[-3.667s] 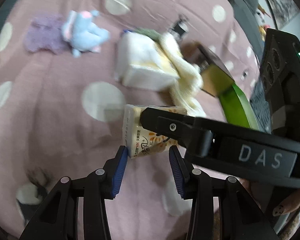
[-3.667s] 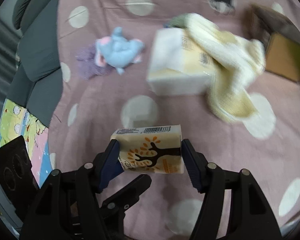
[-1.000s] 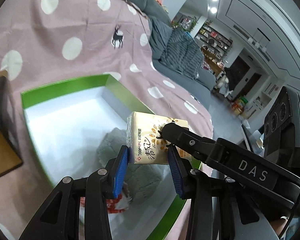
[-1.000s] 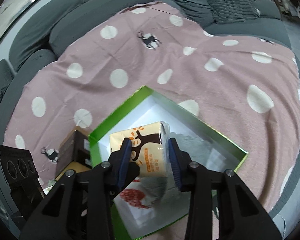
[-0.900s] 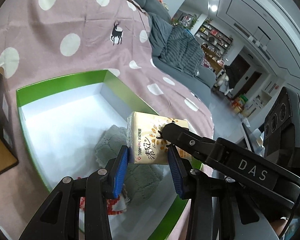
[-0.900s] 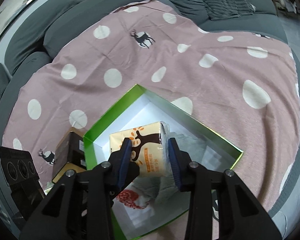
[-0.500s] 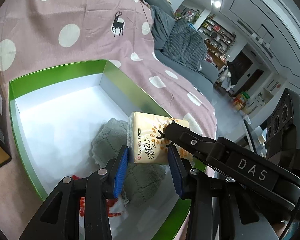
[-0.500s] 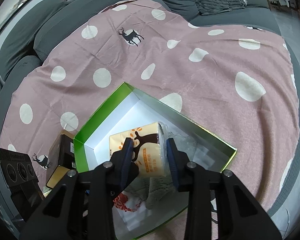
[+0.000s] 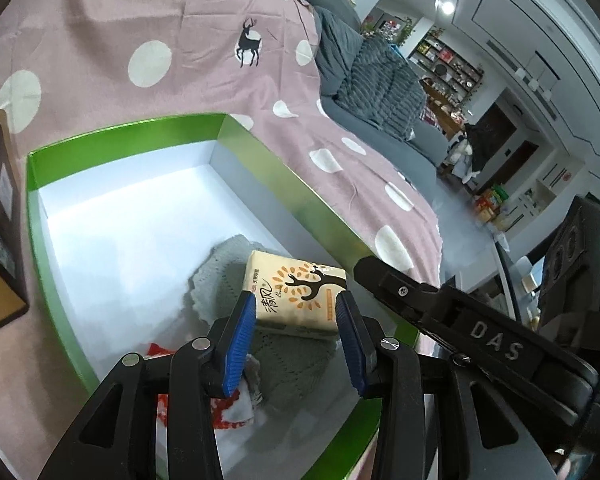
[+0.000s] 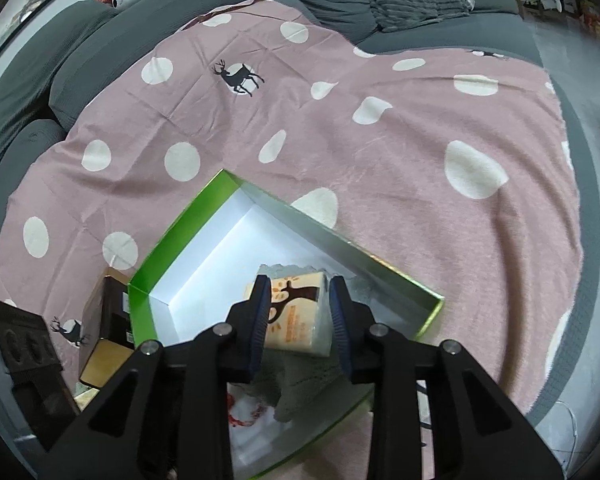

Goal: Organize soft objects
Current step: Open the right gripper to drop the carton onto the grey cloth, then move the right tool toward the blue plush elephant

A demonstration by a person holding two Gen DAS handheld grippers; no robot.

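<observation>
Left gripper (image 9: pixel 296 332): your fingers have just been opening; tissue pack (image 9: pixel 296 300) between them, released.
Right gripper (image 10: pixel 298 322): cannot tell; let go gently.
Green box (image 9: pixel 284 184): withdraw upward, clear of its wall.

Cream tissue pack (image 9: pixel 296 295) with tree print, atop grey knit cloth (image 9: pixel 296 356) inside green-rimmed box (image 9: pixel 124 136).
</observation>
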